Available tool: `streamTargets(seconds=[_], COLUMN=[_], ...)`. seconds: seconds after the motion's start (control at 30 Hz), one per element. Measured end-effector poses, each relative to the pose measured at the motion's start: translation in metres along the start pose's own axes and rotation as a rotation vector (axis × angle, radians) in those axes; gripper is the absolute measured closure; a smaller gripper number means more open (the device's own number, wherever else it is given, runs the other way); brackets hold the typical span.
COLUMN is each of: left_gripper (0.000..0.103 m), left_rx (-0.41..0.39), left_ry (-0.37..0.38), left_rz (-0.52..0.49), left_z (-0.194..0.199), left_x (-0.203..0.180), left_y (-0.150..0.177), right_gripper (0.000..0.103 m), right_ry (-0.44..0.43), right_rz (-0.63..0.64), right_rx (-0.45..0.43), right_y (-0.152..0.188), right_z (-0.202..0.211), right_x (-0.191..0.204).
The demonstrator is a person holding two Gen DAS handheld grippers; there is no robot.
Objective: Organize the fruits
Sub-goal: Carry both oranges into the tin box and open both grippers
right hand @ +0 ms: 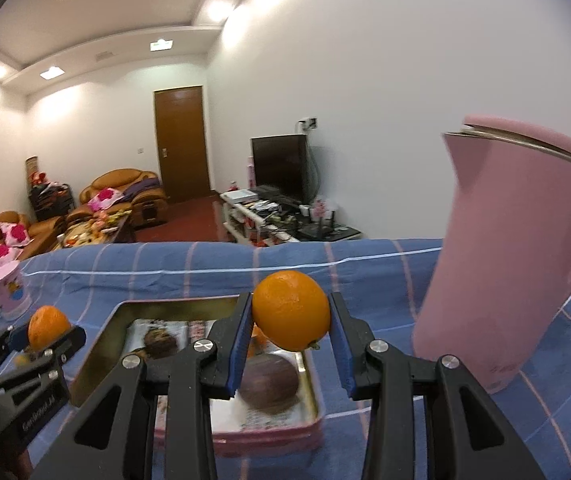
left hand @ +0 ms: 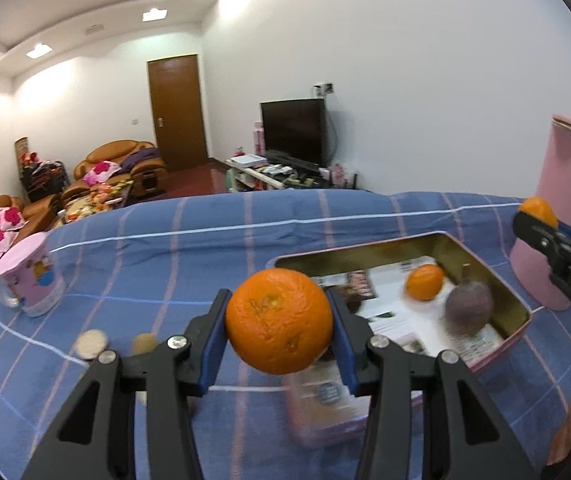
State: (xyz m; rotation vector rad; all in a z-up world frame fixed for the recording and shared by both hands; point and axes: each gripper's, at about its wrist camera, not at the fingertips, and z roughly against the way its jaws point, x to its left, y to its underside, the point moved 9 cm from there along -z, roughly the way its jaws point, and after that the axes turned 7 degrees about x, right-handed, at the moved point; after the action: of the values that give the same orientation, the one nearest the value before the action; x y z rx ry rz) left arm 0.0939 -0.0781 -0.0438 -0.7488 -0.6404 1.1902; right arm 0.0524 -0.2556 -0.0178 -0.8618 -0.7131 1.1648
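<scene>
My left gripper (left hand: 279, 300) is shut on a large orange (left hand: 279, 332), held above the near left corner of a pink tin (left hand: 519, 308) with a gold inside. In the tin lie a small orange (left hand: 425, 282) and a dark purple round fruit (left hand: 468, 308) on printed paper. My right gripper (right hand: 290, 304) is shut on another orange (right hand: 291, 320) above the tin's (right hand: 97, 352) far right part; the purple fruit (right hand: 269, 386) sits below it. Each gripper shows in the other view with its orange: the right gripper (left hand: 533, 216), the left gripper (right hand: 47, 336).
A blue checked cloth (left hand: 205, 248) covers the table. A tall pink kettle (right hand: 525, 260) stands right of the tin. A pink cartoon cup (left hand: 31, 280) stands at the left, with two small pale round things (left hand: 91, 344) near it. Sofas and a TV lie beyond.
</scene>
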Motion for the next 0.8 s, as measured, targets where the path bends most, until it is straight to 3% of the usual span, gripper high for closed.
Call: streamTargets(seconds=[0.33,0.8], left_gripper=[0.054,0.054], left_rx=[0.054,0.146], left_ry=[0.043,0.064], left_rz=[-0.066,-0.073], left_z=[-0.018,-0.036], left_x=[-0.054,-0.064], left_y=[-0.005,-0.001], right_gripper=[0.064,0.064], right_ry=[-0.012,-0.116], right_rz=[-0.014,0.08], right_rx=[0.051,0.182], right_y=[0.002,0.018], right_z=[-0.022,-0.056], right_x=[-0.008,0.025])
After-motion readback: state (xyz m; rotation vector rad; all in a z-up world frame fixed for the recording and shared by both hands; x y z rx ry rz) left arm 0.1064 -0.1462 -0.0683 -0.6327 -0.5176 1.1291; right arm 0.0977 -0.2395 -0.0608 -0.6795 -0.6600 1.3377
